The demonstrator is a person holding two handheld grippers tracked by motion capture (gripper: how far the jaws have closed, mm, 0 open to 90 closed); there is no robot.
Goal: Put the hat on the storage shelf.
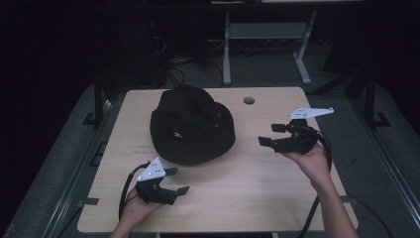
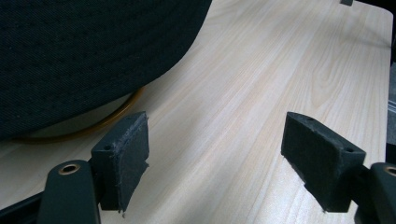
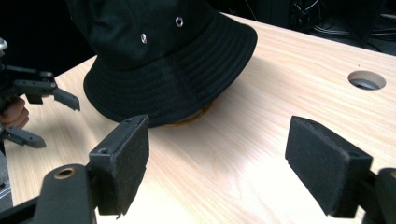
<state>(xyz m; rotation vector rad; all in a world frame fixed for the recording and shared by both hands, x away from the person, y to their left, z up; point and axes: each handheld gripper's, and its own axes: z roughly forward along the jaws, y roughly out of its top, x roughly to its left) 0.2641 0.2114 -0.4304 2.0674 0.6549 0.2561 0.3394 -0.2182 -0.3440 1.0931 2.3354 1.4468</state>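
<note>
On table, left to right:
Left gripper (image 1: 179,181): held low over the near left part of the table (image 1: 237,188); jaws spread wide with nothing between them, tips pointing toward the middle of the table.
Left gripper's own view: bare wood lies between and beyond the jaws; the hat (image 2: 84,56) rises ahead of the left jaw, its brim just beyond that jaw's tip and not touching it.
Ring (image 2: 93,123): a thin yellowish rim shows under the hat's brim, ahead of the left jaw; what it belongs to cannot be told.
Hat (image 1: 190,126): black bucket hat, crown up, brim down on the table; it sits ahead of both grippers, between the two and farther back, apart from each.
Right gripper's own view: the hat (image 3: 173,60) stands ahead of the left jaw and the gap, well beyond the tips; two metal eyelets show on its crown; the left gripper (image 3: 51,119) shows far off at the left edge.
Hole (image 1: 248,100): round opening in the tabletop, behind the hat's right side; in the right gripper view it lies ahead of the right jaw (image 3: 366,80).
Right gripper (image 1: 270,134): held above the right edge of the table; jaws wide apart and empty, tips aimed at the hat's right side.
</note>
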